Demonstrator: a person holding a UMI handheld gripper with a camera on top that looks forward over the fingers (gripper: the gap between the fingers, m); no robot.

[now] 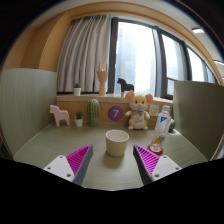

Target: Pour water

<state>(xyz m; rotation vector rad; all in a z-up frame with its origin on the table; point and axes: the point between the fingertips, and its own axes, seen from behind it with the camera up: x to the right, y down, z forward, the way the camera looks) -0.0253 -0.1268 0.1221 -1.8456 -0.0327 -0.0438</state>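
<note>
A cream paper cup (117,142) stands upright on the green table (40,145), just ahead of my fingers and roughly centred between them. A clear water bottle (162,124) with a blue label stands to the right of the cup, a little farther back. An orange cap-like piece (155,149) lies on the table near the bottle's base, beside my right finger. My gripper (112,164) is open, its magenta pads (72,160) spread wide, with nothing between them.
A plush toy (137,108) holding a purple disc sits behind the cup. A green cactus figure (93,111), a pink animal figure (60,115), a small potted plant (77,90) and a wooden hand model (102,79) stand along the back by the window.
</note>
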